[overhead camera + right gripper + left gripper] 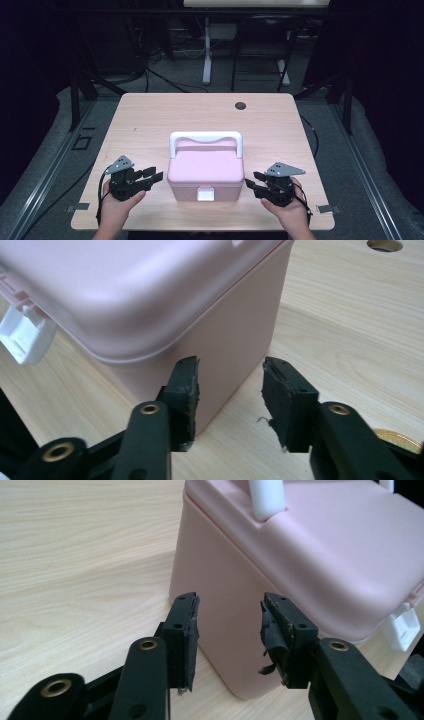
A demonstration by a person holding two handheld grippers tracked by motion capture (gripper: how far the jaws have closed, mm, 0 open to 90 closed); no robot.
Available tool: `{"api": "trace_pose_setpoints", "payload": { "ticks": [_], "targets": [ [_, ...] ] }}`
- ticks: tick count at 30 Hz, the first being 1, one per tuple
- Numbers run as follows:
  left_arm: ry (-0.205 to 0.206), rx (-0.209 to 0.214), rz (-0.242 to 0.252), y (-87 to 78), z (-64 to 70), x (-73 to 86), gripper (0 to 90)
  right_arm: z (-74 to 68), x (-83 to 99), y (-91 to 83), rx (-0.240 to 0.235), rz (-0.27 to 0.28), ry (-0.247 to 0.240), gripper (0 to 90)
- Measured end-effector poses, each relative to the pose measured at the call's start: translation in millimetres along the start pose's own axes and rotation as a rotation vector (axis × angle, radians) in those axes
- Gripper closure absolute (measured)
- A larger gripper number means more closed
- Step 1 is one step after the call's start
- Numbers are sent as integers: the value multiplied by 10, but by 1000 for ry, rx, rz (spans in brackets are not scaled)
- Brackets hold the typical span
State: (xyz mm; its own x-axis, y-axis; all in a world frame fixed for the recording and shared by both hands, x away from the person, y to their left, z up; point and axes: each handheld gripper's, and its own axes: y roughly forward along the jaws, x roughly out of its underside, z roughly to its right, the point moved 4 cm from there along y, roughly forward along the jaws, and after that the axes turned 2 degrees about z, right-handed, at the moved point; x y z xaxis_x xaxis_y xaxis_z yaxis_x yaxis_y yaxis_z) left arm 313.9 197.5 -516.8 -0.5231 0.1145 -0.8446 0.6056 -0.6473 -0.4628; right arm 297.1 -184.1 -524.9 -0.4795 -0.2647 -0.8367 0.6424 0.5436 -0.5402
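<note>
High view shows the pink storage box (205,172) at the table's (150,115) near middle, exactly between the left gripper (150,176) and right gripper (251,181), both released, equally near.

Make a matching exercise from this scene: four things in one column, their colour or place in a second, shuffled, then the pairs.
Things:
1. box
2. latch
3. left gripper
4. cable hole

Descriptions:
A. white, on the front face
B. dark, round, near the table's far edge
C. pink, with its lid shut
D. black, jaws apart, beside the box

Pairs: 1-C, 2-A, 3-D, 4-B
</note>
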Motion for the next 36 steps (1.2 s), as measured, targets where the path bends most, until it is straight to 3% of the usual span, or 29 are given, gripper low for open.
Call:
{"api": "trace_pose_setpoints", "payload": {
  "ticks": [4,8,17,21,27,33,36],
  "targets": [
    [25,-3,3,-10,6,-67,532,14,-51,-26,2,-8,22,466],
    [36,-12,-25,-25,-26,-91,500,21,-75,-39,-3,-36,59,418],
    [73,-13,-9,-115,10,-230,488,33,-145,-106,-2,-32,31,341],
    [80,0,0,-145,25,-299,500,44,-199,-140,-1,-36,-1,452],
    [91,22,-6,-164,51,-384,532,-1,-309,-208,-62,-4,-7,581],
    [93,37,-4,-177,99,-513,547,-30,-480,-299,-68,30,-42,619],
    [93,67,5,-163,127,-587,559,-19,-573,-303,-87,23,-30,641]
  ]
}}
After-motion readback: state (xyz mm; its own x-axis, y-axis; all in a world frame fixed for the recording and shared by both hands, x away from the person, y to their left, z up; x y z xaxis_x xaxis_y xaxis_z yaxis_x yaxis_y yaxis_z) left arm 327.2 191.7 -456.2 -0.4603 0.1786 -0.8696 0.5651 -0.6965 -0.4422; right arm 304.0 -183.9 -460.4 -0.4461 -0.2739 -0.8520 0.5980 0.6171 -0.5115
